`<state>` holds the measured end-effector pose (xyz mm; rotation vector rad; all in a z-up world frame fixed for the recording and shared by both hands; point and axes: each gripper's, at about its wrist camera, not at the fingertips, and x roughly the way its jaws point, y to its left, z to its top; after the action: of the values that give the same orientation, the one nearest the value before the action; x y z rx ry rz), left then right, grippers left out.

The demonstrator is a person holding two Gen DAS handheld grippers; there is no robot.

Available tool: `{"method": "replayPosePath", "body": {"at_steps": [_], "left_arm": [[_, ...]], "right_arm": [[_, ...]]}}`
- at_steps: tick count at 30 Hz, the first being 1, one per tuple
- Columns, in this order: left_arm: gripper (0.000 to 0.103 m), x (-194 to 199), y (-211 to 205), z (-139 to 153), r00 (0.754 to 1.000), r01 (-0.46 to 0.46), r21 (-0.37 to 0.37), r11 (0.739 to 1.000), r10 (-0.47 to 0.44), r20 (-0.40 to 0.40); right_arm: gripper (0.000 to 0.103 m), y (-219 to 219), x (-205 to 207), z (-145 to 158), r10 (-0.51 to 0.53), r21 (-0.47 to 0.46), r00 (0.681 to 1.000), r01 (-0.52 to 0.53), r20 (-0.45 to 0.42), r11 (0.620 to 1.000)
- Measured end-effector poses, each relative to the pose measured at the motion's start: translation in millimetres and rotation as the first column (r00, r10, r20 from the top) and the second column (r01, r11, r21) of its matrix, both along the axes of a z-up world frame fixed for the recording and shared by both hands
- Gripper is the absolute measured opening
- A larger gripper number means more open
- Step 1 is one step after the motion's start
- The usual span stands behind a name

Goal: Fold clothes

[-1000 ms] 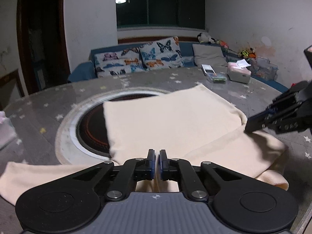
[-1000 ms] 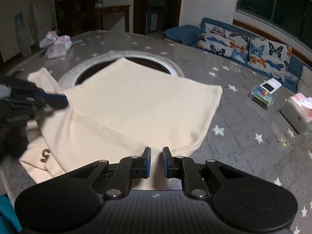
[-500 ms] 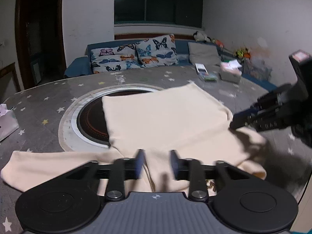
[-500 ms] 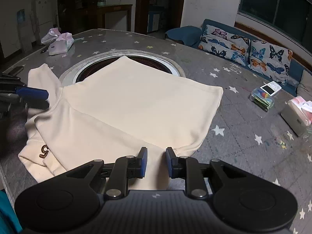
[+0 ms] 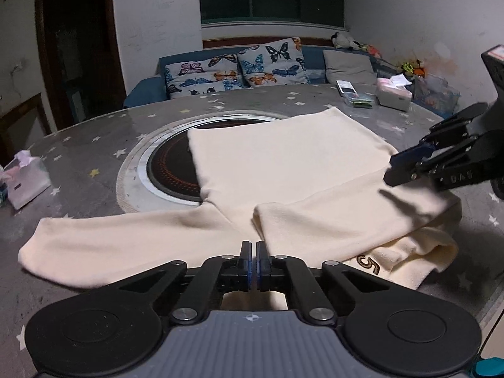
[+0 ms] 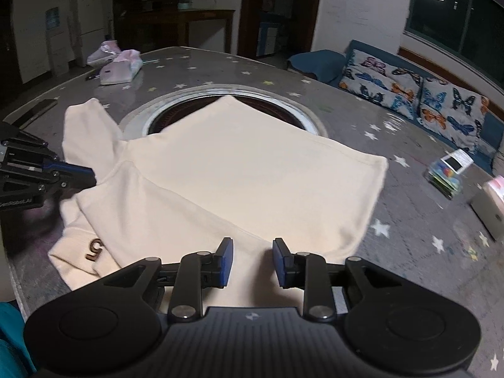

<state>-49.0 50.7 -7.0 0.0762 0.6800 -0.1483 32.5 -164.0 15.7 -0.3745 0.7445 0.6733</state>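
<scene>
A cream sweatshirt [image 5: 283,170] lies flat on the grey star-patterned table [image 5: 94,145], partly over a round inset hob. One sleeve is folded across the body; the other sleeve [image 5: 126,245] stretches out to the left. A brown "5" mark [image 5: 367,263] shows near the collar. My left gripper [image 5: 254,260] is shut and empty just above the near edge of the cloth. My right gripper [image 6: 253,260] is open and empty over the garment's near side [image 6: 252,170]. Each gripper shows in the other's view, the right one [image 5: 397,170] and the left one [image 6: 85,173].
The round hob with a white ring [image 5: 170,170] sits mid-table. A tissue pack [image 5: 25,182] lies at the left edge. A tissue box [image 5: 393,97], a phone on a small box [image 5: 349,93] and a sofa with butterfly cushions [image 5: 236,69] lie beyond.
The left gripper opened, let go of the folded sleeve, drew back and shut again. The right gripper opened wider and lifted off the cloth. The sleeve now lies folded across the body.
</scene>
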Motion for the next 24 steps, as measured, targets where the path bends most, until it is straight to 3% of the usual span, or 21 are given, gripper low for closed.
{"method": "replayPosePath", "body": {"at_steps": [6,11,13,19,24], "left_arm": [[0.006,-3,12,8,0.999,-0.032,-0.024,0.999,0.033,0.031],[0.047,-4,33,12,0.992,-0.11,-0.048,0.993,0.112,0.06],[0.051,-6,42,13,0.988,-0.132,-0.056,0.99,0.136,0.072],[0.079,-10,69,13,0.973,-0.208,-0.084,0.975,0.215,0.09],[0.083,-12,95,17,0.947,-0.293,-0.101,0.951,0.303,0.108]], "right_arm": [[0.026,37,-4,2,0.085,0.002,0.996,-0.085,0.003,0.996],[0.021,71,-7,-2,0.154,0.0,0.988,-0.154,-0.006,0.988],[0.021,85,-10,-5,0.181,-0.005,0.983,-0.181,-0.011,0.983],[0.021,110,-20,-5,0.227,-0.018,0.974,-0.227,0.016,0.974],[0.021,114,-24,1,0.238,-0.016,0.971,-0.238,0.031,0.971]]}}
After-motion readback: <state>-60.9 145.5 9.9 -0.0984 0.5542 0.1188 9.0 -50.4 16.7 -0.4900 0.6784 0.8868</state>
